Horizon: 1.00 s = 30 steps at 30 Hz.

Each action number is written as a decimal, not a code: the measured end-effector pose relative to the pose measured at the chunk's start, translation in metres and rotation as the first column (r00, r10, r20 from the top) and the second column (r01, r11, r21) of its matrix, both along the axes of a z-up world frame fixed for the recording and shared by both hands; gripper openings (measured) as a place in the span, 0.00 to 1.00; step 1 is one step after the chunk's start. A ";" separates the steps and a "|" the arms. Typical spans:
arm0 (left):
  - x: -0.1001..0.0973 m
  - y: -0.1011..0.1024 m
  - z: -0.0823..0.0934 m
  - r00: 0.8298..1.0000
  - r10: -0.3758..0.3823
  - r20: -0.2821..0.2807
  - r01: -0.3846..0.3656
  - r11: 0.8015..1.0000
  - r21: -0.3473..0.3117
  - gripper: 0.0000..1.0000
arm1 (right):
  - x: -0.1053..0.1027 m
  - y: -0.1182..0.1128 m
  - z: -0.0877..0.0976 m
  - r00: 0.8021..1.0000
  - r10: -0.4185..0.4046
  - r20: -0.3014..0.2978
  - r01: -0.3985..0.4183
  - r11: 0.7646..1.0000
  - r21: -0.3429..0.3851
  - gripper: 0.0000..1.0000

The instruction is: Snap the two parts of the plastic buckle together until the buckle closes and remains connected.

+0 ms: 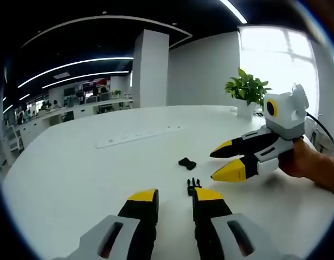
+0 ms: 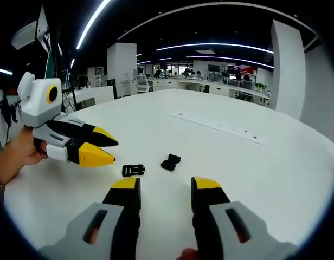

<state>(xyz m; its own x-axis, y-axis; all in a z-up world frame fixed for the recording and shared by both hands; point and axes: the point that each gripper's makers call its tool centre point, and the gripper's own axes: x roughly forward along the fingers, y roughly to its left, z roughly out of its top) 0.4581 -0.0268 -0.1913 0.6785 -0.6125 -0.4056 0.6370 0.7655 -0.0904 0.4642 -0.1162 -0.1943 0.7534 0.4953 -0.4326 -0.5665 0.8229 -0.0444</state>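
Buckle halves lie apart on the white table (image 1: pixel 75 162): pronged male half (image 1: pixel 193 186) just beside the left gripper (image 1: pixel 175 197), socket half (image 1: pixel 187 163) nearby. Right gripper (image 1: pixel 225 162) hovers close. Both grippers gape, empty. Risk: a jaw tip nudges the light parts, causing misalignment.

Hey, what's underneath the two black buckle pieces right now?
The pronged buckle piece and the socket piece lie apart on the bare white table. Whatever their undersides cover is hidden.
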 end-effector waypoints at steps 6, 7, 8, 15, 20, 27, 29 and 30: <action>-0.003 -0.012 -0.005 1.000 -0.026 0.006 0.026 1.000 0.012 0.27 | 0.003 -0.007 -0.004 1.000 -0.016 -0.013 0.016 1.000 -0.002 0.37; -0.003 -0.013 -0.005 1.000 -0.026 0.006 0.026 1.000 0.015 0.27 | 0.005 -0.008 -0.004 1.000 -0.017 -0.016 0.017 1.000 -0.004 0.37; -0.003 -0.014 -0.006 1.000 -0.024 0.005 0.024 1.000 0.020 0.28 | 0.004 -0.008 -0.005 1.000 -0.018 -0.018 0.018 1.000 -0.006 0.37; -0.008 -0.025 -0.011 0.999 -0.037 -0.017 0.038 0.999 0.016 0.28 | 0.007 -0.012 -0.006 1.000 -0.023 -0.020 0.023 1.000 -0.015 0.36; -0.006 -0.027 -0.016 0.999 -0.023 -0.024 0.024 1.000 0.020 0.27 | 0.009 -0.016 -0.007 0.999 -0.032 -0.028 0.032 0.999 -0.012 0.35; -0.004 -0.029 -0.018 1.000 -0.019 0.009 0.018 0.999 0.048 0.23 | 0.011 -0.018 -0.010 0.999 -0.038 -0.036 0.037 0.999 -0.017 0.34; -0.003 -0.030 -0.018 1.000 -0.017 0.014 0.016 0.999 0.038 0.22 | 0.012 -0.018 -0.010 0.999 -0.039 -0.034 0.038 0.999 -0.016 0.34; -0.003 -0.031 -0.018 1.000 -0.018 0.017 0.018 0.999 0.035 0.22 | 0.012 -0.018 -0.010 0.999 -0.039 -0.034 0.039 0.999 -0.016 0.33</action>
